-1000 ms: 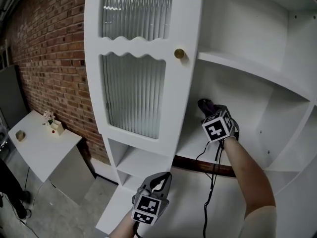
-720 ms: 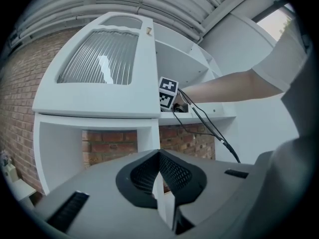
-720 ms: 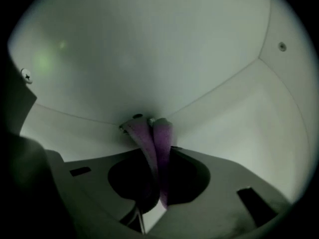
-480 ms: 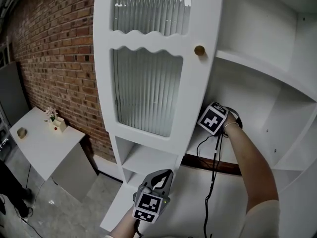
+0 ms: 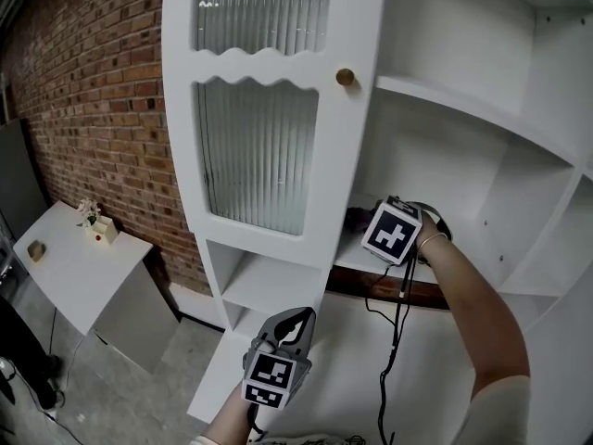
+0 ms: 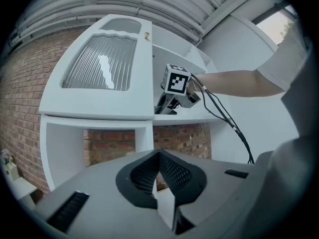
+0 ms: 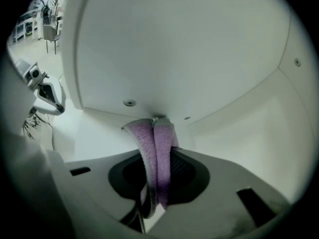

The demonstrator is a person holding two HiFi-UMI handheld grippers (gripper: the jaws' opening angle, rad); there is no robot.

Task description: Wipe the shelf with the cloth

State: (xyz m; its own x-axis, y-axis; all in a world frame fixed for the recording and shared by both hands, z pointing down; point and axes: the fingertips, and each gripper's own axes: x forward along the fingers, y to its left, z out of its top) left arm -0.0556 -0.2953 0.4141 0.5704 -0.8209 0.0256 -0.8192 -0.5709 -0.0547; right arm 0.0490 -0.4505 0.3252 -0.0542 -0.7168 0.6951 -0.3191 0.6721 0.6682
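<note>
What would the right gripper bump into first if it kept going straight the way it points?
Its purple cloth sticks out ahead of the right gripper, so that would hit first, against the cabinet's white inner wall. The cloth's tip looks very near that wall, maybe touching; depth is hard to judge.

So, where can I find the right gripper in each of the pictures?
Head view: the right gripper is right of centre, inside the cabinet, beside its door.
Left gripper view: above centre, reaching in from the right.
Right gripper view: bottom centre, jaws shut on the purple cloth.
Shared landmark: the white cabinet.
</note>
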